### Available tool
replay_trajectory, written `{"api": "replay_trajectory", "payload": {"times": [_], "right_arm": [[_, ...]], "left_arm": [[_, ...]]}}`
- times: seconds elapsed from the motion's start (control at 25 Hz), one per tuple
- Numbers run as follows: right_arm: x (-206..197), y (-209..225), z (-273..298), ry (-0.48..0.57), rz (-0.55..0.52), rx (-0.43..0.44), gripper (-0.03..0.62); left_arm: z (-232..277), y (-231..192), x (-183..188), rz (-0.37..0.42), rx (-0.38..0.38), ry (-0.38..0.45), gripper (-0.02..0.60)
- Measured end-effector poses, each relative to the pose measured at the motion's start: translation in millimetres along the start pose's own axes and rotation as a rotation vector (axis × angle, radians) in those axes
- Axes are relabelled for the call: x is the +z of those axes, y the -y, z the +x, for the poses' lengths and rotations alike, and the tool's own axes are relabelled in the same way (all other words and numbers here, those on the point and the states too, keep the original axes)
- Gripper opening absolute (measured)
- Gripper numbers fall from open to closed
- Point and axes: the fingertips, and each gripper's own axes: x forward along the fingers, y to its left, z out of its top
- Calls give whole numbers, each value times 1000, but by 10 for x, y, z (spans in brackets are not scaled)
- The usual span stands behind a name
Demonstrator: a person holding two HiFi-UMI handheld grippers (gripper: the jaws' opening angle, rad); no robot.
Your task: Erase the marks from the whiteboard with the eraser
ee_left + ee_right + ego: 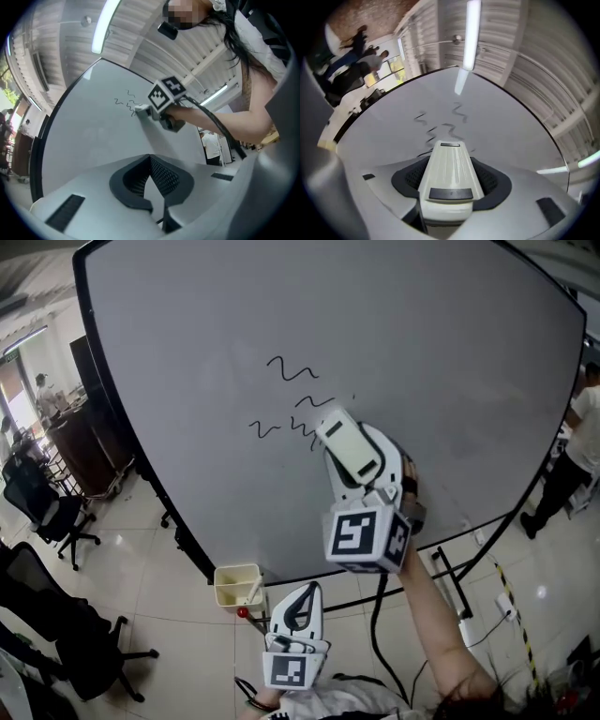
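A large grey whiteboard [422, 352] on a wheeled black frame fills the head view. Several black squiggle marks [291, 368] sit near its middle. The right gripper [354, 463] clamps a cream eraser [345, 442] between its jaws, the eraser's front end at the lowest squiggles, seemingly against the board. The left gripper [298, 607] hangs low, well apart from the marks, jaws closed on nothing. A small cream box [236, 585] sits by the board's bottom edge. Black office chairs [47, 512] stand on the tiled floor to the left.
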Motion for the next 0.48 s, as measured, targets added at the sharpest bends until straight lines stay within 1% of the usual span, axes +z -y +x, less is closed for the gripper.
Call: {"api": "replay_trajectory", "payload": {"times": [0.08,0.12,0.16,0.2,0.28,0.32,0.36,0.4,0.48], "right_arm": [[246,538,74,33,157,-65,278],[300,628,80,41,196,-82,278],[287,542,64,41,189,-81,278],[206,289,28,32,136,-54,278],[-61,-415,-69,-6,-43,44,278],[-162,-650,-102,-17,-120,75,278],[-197,-721,-107,-16,-158,82,278],[-154,-632,-82,-6,-147,70,278],[107,-161,27,25,-29,16,278]], "left_arm": [[-13,-37,-5,-2,20,-1,3],[-16,-51,3,2,26,2,3],[-21,-68,8,4,32,3,3],[-28,-89,6,0,40,2,3],[-50,-137,-12,-7,57,-5,3],[-60,-157,-22,-6,63,-8,3],[-72,-175,-31,-8,69,-11,3],[-86,-191,-37,-15,76,-12,3],[-111,-226,-45,-24,91,-13,3]]}}
